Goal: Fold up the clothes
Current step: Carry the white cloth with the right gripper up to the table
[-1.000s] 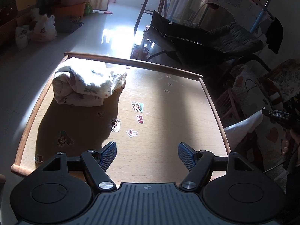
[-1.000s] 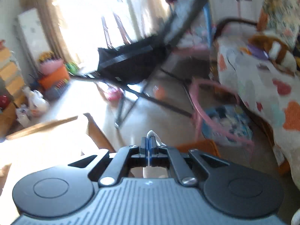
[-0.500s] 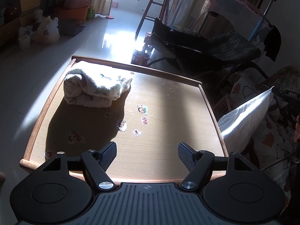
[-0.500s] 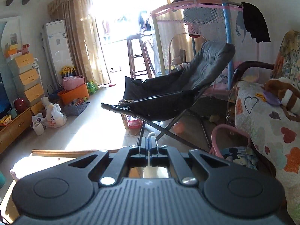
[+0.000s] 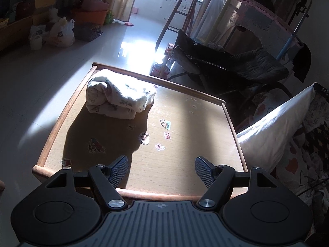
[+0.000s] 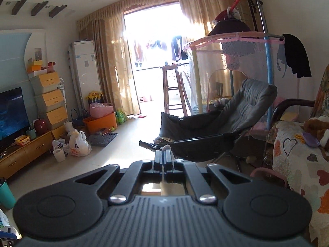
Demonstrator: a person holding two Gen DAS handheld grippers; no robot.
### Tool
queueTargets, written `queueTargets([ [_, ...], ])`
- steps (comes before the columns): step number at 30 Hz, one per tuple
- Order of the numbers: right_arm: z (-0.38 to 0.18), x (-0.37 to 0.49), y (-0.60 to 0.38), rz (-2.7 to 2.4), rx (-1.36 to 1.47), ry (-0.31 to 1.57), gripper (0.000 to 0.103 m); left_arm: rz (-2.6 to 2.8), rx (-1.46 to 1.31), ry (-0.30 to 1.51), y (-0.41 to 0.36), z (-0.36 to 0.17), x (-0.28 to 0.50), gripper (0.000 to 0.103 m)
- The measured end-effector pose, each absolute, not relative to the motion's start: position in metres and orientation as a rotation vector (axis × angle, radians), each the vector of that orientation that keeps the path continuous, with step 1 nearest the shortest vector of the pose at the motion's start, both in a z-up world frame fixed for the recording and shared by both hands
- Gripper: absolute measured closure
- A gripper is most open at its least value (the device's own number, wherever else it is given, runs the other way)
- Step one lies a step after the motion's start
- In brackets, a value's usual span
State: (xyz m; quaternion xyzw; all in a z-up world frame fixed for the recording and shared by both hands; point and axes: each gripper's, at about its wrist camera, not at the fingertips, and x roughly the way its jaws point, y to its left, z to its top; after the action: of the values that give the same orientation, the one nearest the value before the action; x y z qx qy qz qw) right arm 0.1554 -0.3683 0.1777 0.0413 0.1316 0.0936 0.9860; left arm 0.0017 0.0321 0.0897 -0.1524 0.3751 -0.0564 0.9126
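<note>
left looks down on table (image 5: pixel 185 170); right faces room.

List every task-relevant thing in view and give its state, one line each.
left gripper: open, empty, above the near table edge.
right gripper: shut on white cloth, held up off the table.
white cloth: lifted, hanging stretched beside the table's right edge.
folded bundle: folded, resting on the far left corner.
table: bare wood with a few stickers.

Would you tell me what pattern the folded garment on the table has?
The folded garment is cream with small printed motifs, clearest in the left wrist view.
</note>
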Motion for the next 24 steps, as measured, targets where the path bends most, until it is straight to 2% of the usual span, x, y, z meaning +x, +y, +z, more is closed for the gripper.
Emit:
queueTargets([
  [14,0.183,0.131,-0.33,0.292,0.025,0.265,0.101,-0.117,-0.319,0.775,0.041,0.088,-0.013,0.029],
  [24,0.153,0.147,-0.281,0.375,-0.001,0.371,0.101,-0.102,-0.327,0.782,0.05,0.083,-0.019,0.029],
])
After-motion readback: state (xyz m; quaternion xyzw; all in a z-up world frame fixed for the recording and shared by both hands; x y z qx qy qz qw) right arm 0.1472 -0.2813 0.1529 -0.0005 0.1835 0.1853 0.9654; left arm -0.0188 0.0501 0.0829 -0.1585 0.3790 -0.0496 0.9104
